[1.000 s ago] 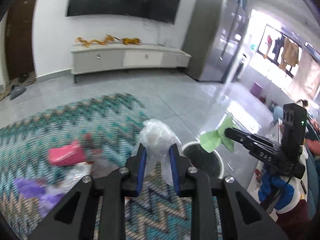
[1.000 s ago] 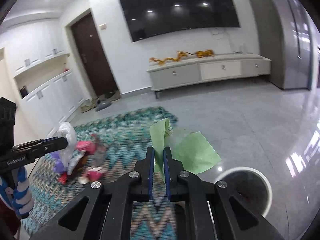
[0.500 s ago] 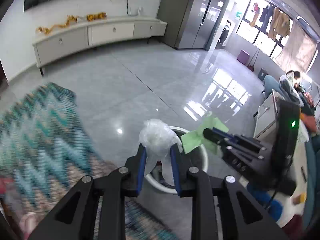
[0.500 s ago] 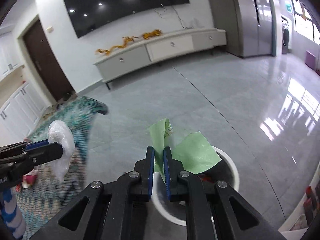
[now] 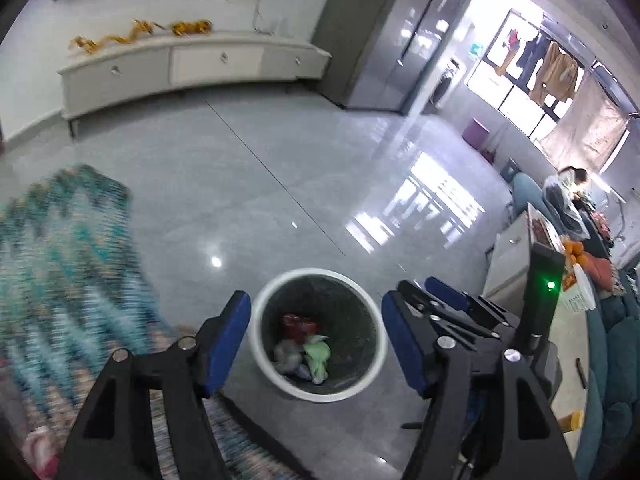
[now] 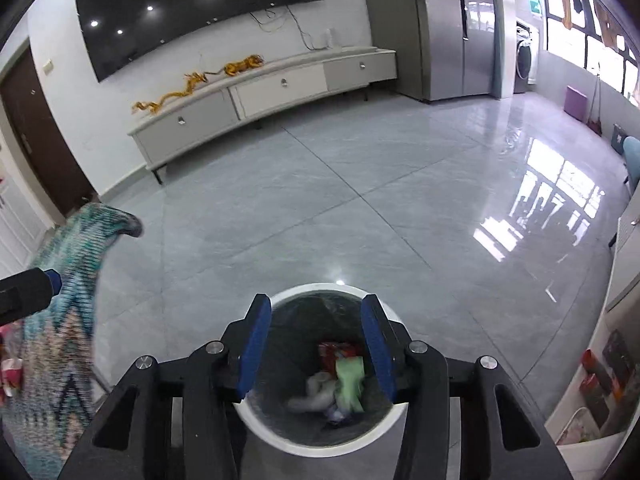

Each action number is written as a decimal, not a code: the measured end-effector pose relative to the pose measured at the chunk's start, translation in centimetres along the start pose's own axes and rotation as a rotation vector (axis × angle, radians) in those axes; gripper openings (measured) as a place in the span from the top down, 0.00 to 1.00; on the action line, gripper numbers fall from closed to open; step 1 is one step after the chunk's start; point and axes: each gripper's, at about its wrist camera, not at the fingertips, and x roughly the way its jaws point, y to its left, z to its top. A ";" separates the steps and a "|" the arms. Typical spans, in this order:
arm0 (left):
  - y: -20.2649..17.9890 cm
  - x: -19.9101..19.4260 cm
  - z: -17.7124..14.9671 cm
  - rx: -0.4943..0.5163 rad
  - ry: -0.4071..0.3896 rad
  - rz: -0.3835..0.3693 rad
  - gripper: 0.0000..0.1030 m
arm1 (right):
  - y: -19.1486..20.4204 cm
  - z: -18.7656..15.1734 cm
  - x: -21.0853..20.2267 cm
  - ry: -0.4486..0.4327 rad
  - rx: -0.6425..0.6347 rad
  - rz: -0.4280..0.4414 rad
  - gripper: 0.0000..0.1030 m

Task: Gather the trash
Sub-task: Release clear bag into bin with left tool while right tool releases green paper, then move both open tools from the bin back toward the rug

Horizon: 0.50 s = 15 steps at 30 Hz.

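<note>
A round white-rimmed trash bin (image 5: 262, 356) (image 6: 316, 289) stands on the grey tile floor below both grippers. Inside lie a green wrapper (image 5: 316, 354) (image 6: 350, 384), a clear plastic wad (image 5: 286, 356) (image 6: 316, 394) and a red wrapper (image 5: 298, 324) (image 6: 338, 350). My left gripper (image 5: 316, 340) is open and empty above the bin. My right gripper (image 6: 316, 350) is open and empty right over the bin; it also shows in the left wrist view (image 5: 444, 300).
A teal zigzag rug (image 5: 60, 264) (image 6: 60, 340) lies left of the bin, with pink trash (image 5: 38, 452) at its near edge. A white TV cabinet (image 6: 260, 92) lines the far wall. A sofa and low table (image 5: 600, 320) stand to the right.
Both grippers have opened. The clear plastic wad and the green wrapper have dropped into the bin. Both views have tilted down over the bin.
</note>
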 end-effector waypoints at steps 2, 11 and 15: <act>1.0 -2.6 -0.4 0.006 -0.047 0.047 0.36 | 1.2 0.0 -1.4 -0.019 -0.017 0.038 0.57; 7.4 -16.4 -3.8 -0.058 -0.260 0.243 0.36 | 10.6 1.4 -8.4 -0.154 -0.148 0.232 0.57; 10.5 -22.4 -5.5 -0.112 -0.334 0.335 0.35 | 14.4 2.1 -11.6 -0.203 -0.204 0.295 0.54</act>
